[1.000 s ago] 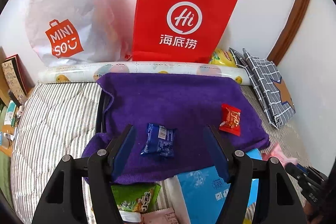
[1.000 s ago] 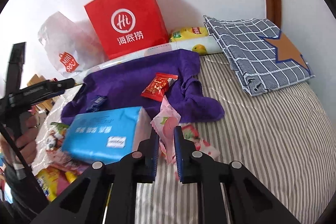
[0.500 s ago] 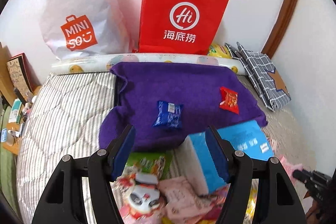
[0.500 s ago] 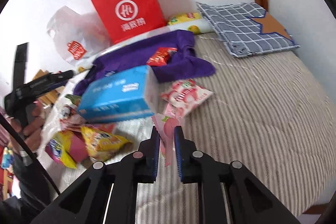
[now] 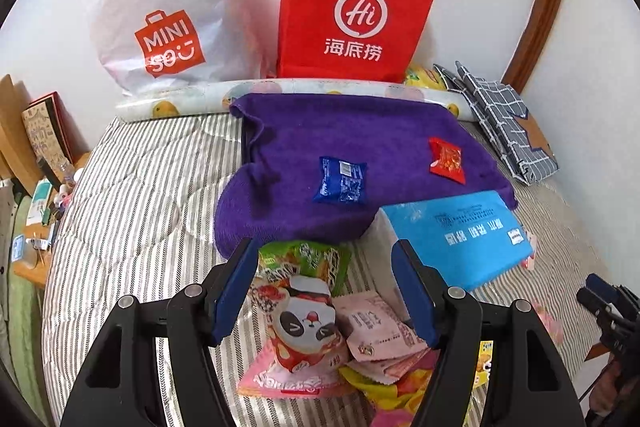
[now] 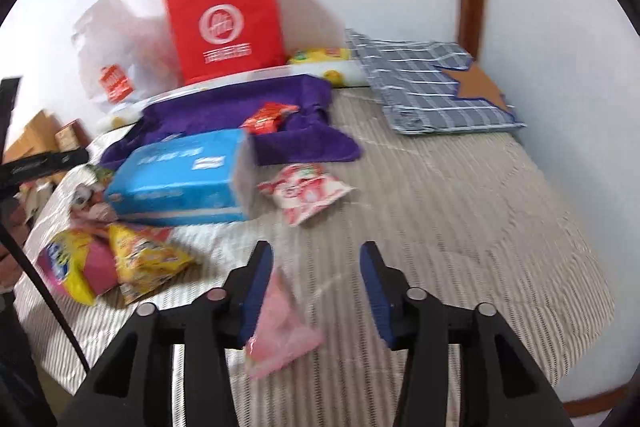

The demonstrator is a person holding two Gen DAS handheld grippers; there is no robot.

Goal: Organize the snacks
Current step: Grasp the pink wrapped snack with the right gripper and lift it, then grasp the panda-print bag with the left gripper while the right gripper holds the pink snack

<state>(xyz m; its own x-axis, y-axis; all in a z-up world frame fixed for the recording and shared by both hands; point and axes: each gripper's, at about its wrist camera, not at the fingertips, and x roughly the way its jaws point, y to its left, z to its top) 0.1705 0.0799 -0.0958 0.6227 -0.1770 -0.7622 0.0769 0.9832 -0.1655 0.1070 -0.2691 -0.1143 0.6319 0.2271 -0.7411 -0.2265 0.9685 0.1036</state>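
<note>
The left gripper [image 5: 324, 291] hangs with its jaws spread wide over a heap of snack packets [image 5: 320, 331] on the striped bed [image 5: 132, 203], gripping nothing. Using the purple towel [image 5: 360, 131] as the marker: a blue packet [image 5: 340, 180] lies on its near middle, a red packet [image 5: 446, 159] on its right part, and the blue tissue box [image 5: 460, 239] sits just off its near right corner, beside the heap. Behind the towel a red paper bag [image 5: 352, 15] and a white plastic bag [image 5: 160, 7] lean on the wall.

The right gripper [image 6: 316, 279] also has its jaws parted; a pink packet [image 6: 280, 327] (blurred) lies by its left pad, and I cannot tell whether they touch. A pink-and-white packet [image 6: 306, 191] lies on the bed just in front of the towel, right of the tissue box.
</note>
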